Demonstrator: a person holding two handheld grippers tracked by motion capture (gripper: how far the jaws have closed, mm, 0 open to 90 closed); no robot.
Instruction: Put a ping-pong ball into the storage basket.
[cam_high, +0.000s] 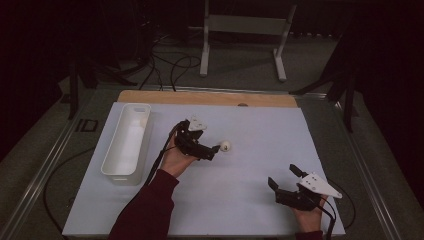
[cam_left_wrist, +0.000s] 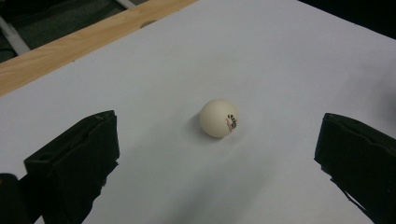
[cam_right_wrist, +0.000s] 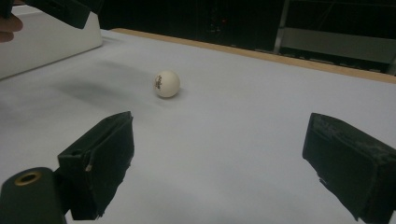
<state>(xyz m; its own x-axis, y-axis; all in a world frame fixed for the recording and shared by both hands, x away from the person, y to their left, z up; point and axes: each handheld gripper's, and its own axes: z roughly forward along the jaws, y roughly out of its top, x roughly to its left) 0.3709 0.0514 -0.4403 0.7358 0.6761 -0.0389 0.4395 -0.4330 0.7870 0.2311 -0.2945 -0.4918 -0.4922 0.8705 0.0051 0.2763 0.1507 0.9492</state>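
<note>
A small white table-tennis ball (cam_high: 225, 146) is seen resting near the middle of the white-covered desk (cam_high: 250, 200), its printed mark turned toward the desk's right edge. Being round, no long axis is shown. The left gripper (cam_high: 216, 148) is held wide open just beside it, empty; the right gripper (cam_high: 283, 177), likewise agape and empty, is kept near the front right corner.

Small white ball (cam_left_wrist: 218, 118) with printed mark; loose on the white sheet (cam_left_wrist: 261, 56)
</note>
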